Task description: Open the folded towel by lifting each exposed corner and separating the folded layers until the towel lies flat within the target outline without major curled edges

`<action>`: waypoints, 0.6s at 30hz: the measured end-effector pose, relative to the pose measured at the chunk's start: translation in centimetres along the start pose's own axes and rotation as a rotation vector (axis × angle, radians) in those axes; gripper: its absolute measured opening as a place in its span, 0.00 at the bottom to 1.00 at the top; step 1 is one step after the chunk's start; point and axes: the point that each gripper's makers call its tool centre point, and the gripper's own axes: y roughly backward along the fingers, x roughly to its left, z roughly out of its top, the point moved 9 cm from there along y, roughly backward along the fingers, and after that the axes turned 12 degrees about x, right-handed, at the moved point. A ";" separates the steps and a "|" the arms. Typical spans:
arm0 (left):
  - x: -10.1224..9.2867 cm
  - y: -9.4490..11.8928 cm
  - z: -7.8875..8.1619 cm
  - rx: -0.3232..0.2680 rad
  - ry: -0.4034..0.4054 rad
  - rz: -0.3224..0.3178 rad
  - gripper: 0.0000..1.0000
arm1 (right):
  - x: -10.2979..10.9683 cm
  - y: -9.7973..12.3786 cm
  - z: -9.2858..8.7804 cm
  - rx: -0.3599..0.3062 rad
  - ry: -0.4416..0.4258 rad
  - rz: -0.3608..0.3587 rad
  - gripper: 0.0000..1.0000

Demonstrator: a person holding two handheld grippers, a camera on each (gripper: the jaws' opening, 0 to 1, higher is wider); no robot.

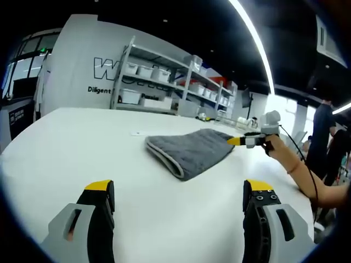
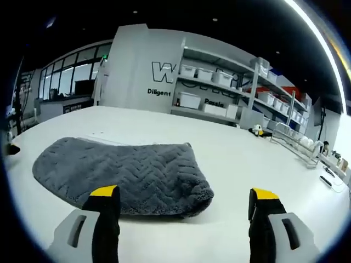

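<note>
Lying folded on the desk [image 1: 66, 148], the towel [image 2: 123, 170] is unopened — nothing done yet. Right hand-held gripper [image 2: 184, 200] near its corner, left hand-held gripper [image 1: 179, 192] well back — both spread apart, empty.

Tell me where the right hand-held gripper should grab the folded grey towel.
Probably the rounded corner of the grey towel nearest the right hand-held gripper: the layers bulge there just ahead of its open jaws. Come in low over the white table and pinch the top layer only.

A folded grey towel [image 2: 123, 169] lies on the white table [image 1: 71, 148].
</note>
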 end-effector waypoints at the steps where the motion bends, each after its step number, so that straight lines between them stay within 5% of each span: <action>1: 0.0 0.0 0.0 -0.001 0.000 0.001 0.96 | 0.1 -0.1 0.1 0.006 0.010 0.005 0.99; 8: 0.0 0.0 -0.1 0.005 0.002 0.002 0.96 | 2.2 0.6 1.1 -0.025 0.086 0.085 0.99; 15: -0.1 0.0 -0.1 0.005 0.004 0.001 0.96 | 7.1 1.7 1.7 -0.058 0.241 0.234 0.99; 18: -0.1 0.1 -0.1 0.004 0.003 0.000 0.96 | 8.5 1.7 1.7 -0.073 0.277 0.230 0.99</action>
